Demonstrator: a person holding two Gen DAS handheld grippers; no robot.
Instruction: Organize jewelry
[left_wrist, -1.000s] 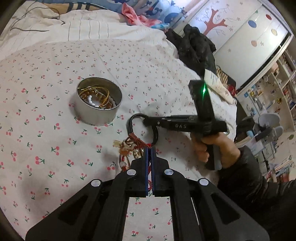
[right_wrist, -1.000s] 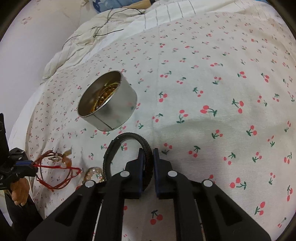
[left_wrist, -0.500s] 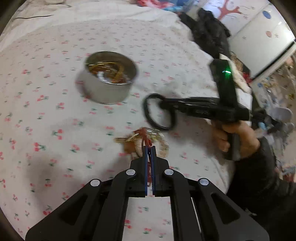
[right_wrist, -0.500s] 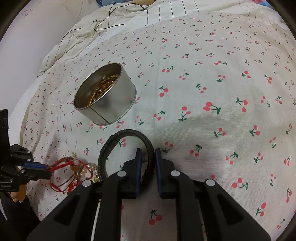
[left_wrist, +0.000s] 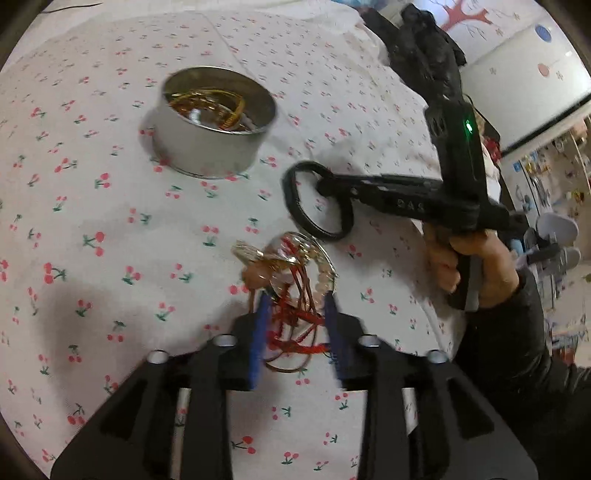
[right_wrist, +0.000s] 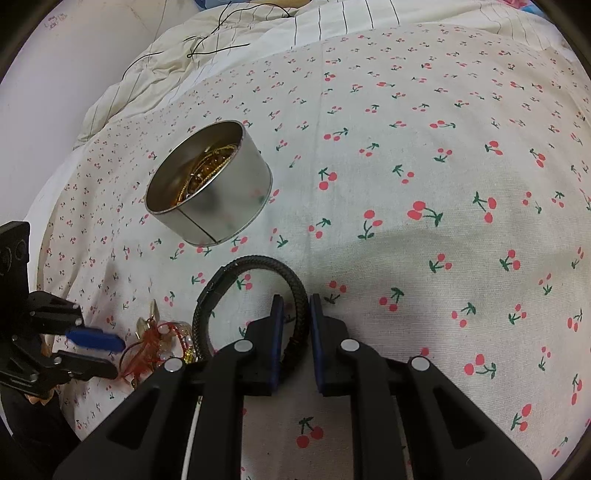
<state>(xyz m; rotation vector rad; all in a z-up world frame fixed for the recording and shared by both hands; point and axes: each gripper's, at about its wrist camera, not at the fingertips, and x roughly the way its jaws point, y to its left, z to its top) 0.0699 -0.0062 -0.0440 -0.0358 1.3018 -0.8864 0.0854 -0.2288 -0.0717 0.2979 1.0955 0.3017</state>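
I am working over a bed covered in a white sheet (right_wrist: 424, 155) printed with small red cherries. A round metal tin (left_wrist: 214, 125) is sitting upright on the sheet, open at the top, with gold chains and beads lying inside it.

My left gripper (left_wrist: 295, 314) is hovering low over a tangle of red cord and pale beads (left_wrist: 295, 280), which is lying on the sheet on the near side of the tin. Its blue-padded fingers (left_wrist: 258, 339) are standing apart, one on each side of the tangle, not pressing on it.

My right gripper (right_wrist: 293, 317) is holding a black braided bracelet (right_wrist: 255, 266). Its fingers are closed on one side of the loop, and the rest of the loop is sticking out ahead of them, between the tin and the red tangle. I cannot tell whether the bracelet is touching the sheet.

From the left camera, my right hand (left_wrist: 476, 262) is wrapped around the gripper's black handle, where a small green light is glowing.

Beyond the far edge of the bed, a dark garment (left_wrist: 424, 44) is lying in a heap.
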